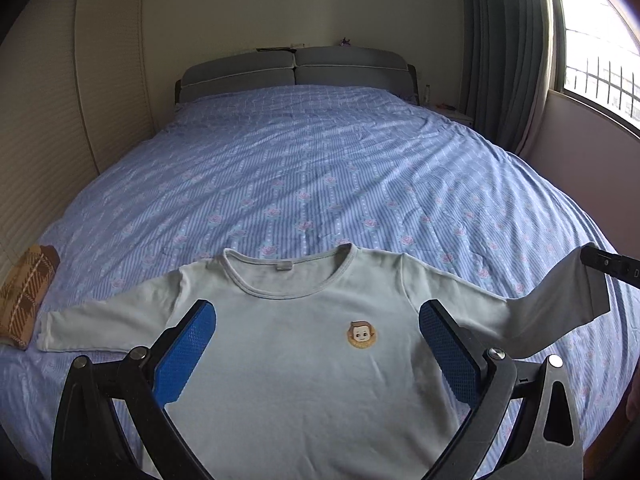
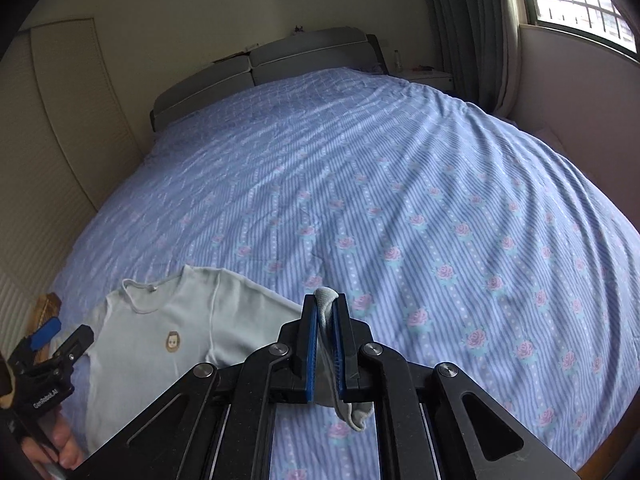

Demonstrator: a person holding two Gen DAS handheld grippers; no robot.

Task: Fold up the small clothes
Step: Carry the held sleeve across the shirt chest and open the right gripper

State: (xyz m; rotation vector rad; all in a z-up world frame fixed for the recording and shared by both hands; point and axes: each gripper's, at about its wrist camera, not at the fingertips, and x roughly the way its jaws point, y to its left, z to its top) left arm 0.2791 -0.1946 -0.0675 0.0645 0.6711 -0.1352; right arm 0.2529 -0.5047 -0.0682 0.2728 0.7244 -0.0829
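A small pale long-sleeved shirt with a cartoon face badge lies face up near the foot of the bed, neck toward the headboard. My left gripper hovers over its chest, open, blue pads wide apart with nothing between them. The shirt's right sleeve is lifted off the bed by my right gripper. In the right wrist view that gripper is shut on the sleeve cuff, and cloth hangs below the pads. The shirt and left gripper appear at lower left.
The bed has a blue striped cover with pink roses, spreading wide beyond the shirt. A folded brown plaid cloth lies at the bed's left edge beside the left sleeve. Grey headboard at the far end; wardrobe on the left, window and curtain on the right.
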